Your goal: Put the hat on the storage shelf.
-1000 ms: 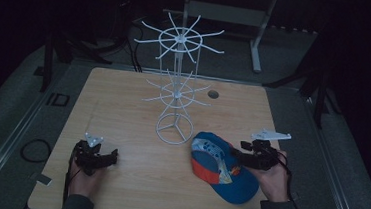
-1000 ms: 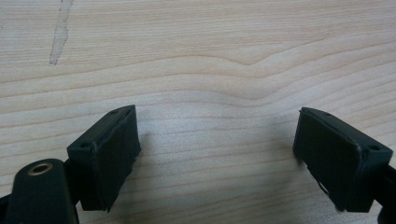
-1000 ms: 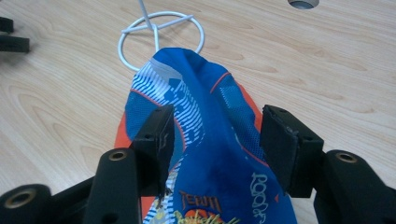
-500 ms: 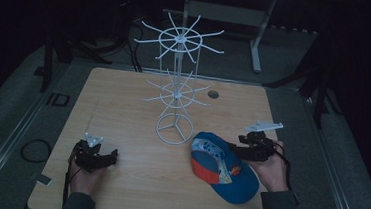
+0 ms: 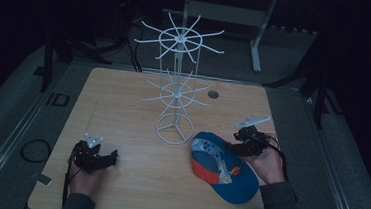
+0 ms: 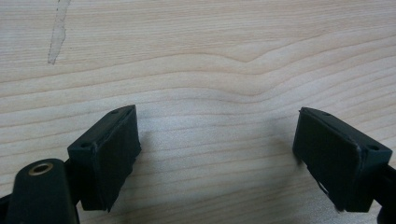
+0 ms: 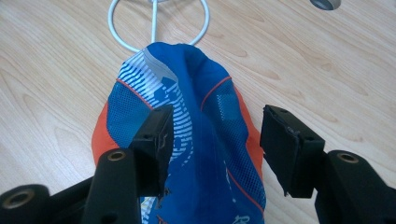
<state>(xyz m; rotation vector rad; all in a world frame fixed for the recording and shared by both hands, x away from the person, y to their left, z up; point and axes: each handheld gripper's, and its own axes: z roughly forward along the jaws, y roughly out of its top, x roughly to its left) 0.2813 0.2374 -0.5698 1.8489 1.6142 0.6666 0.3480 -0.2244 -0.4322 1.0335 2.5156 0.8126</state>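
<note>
Dark floor surrounds one pale wooden table (image 5: 123, 109), and on it you have one white wire rack (image 5: 176, 91) with two tiers of spokes, one blue and orange cap (image 5: 221, 166), and one small grey round insert (image 5: 213, 94) set in the tabletop beyond the rack. You hold two grippers. Your right gripper (image 5: 235, 147) sits at the cap's far right edge; in the right gripper view its jaws stand apart with the raised blue crown (image 7: 205, 140) between them, the left pad touching the fabric and the right pad just clear of it. The rack's ring base (image 7: 156, 23) lies just beyond the cap, straight ahead of that gripper. Your left gripper (image 5: 111, 158) rests well apart from the cap, low over bare wood, its jaws spread wide with only table between them.
</note>
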